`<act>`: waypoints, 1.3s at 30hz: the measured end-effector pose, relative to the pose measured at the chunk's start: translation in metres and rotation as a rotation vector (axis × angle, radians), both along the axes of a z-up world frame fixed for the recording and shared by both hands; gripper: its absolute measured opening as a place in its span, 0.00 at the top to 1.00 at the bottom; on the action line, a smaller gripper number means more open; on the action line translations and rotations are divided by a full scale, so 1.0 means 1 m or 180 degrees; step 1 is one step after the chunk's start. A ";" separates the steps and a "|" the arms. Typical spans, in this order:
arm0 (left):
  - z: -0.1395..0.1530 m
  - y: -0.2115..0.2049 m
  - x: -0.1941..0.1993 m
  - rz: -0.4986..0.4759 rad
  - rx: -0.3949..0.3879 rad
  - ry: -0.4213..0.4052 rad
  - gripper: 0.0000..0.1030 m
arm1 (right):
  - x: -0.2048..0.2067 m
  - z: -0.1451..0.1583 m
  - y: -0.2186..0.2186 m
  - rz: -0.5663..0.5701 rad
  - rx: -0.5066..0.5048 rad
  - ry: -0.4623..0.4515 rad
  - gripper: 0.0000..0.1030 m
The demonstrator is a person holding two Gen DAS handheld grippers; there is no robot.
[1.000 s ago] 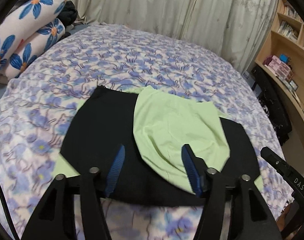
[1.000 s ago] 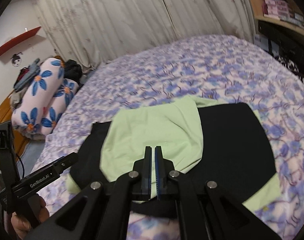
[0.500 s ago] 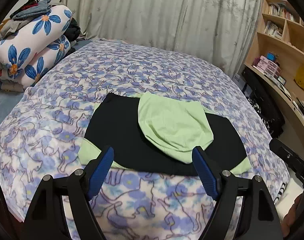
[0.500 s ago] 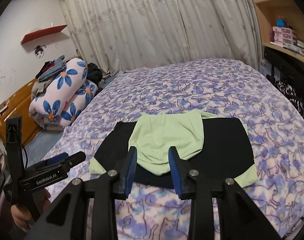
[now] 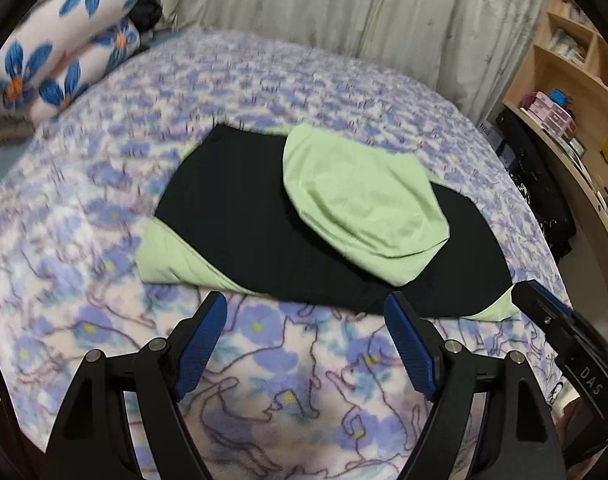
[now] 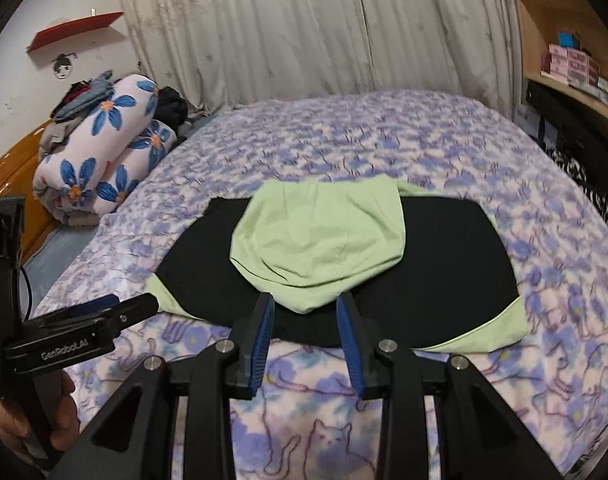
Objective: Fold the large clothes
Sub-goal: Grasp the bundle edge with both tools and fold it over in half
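Observation:
A folded black garment (image 5: 240,208) (image 6: 456,264) with light green trim lies flat on the bed. Its light green hood (image 5: 360,208) (image 6: 320,236) is folded down onto the black back. My left gripper (image 5: 304,300) hovers open and wide over the bedspread, just short of the garment's near edge, with nothing between its fingers. My right gripper (image 6: 306,300) is open at a narrower gap. Its fingertips flank the hood's near tip without pressing on it. Each gripper shows at the edge of the other's view: the right gripper (image 5: 544,312) and the left gripper (image 6: 116,308).
The bed carries a purple flowered cover (image 5: 304,380). A rolled flowered quilt (image 6: 100,152) with clothes on top sits at the far left. Pale curtains (image 6: 304,32) hang behind the bed. Wooden shelves (image 5: 576,92) stand on the right. A hand (image 6: 32,420) holds the left gripper.
The right gripper let go of the green hood and opened. The left opened wider. Both drew back from the garment toward the bed's near edge, then dipped closer again.

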State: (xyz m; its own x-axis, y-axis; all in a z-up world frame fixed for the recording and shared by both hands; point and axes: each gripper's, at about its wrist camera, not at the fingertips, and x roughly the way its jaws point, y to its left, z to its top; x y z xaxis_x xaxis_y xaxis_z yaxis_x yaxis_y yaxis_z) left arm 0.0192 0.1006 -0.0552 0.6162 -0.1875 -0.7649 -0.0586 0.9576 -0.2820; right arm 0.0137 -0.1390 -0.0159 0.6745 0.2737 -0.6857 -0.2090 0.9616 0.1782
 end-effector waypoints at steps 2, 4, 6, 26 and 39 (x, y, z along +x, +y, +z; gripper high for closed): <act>-0.017 0.006 0.010 0.0031 -0.0162 0.0089 0.23 | 0.008 -0.010 0.001 -0.0040 0.0008 0.0030 0.69; -0.032 0.013 0.020 0.0077 -0.0323 0.0168 0.23 | 0.018 -0.020 0.002 -0.0069 -0.0002 0.0050 0.69; -0.051 0.021 0.029 0.0146 -0.0552 0.0260 0.23 | 0.026 -0.026 0.004 -0.0068 -0.0003 0.0067 0.69; -0.129 0.064 0.125 0.0775 -0.1162 0.0058 0.23 | 0.131 -0.071 0.032 0.0025 0.0008 0.0047 0.69; -0.059 0.035 0.120 0.0593 -0.0243 -0.0883 0.92 | 0.150 -0.135 0.053 0.0062 -0.0223 0.0518 0.79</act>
State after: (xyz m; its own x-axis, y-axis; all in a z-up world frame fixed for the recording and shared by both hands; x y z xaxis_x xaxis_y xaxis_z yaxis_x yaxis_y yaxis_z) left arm 0.1394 0.1358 -0.1140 0.8279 -0.1022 -0.5514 -0.1417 0.9132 -0.3820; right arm 0.1642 -0.0864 -0.1505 0.5481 0.2333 -0.8032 -0.2016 0.9688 0.1439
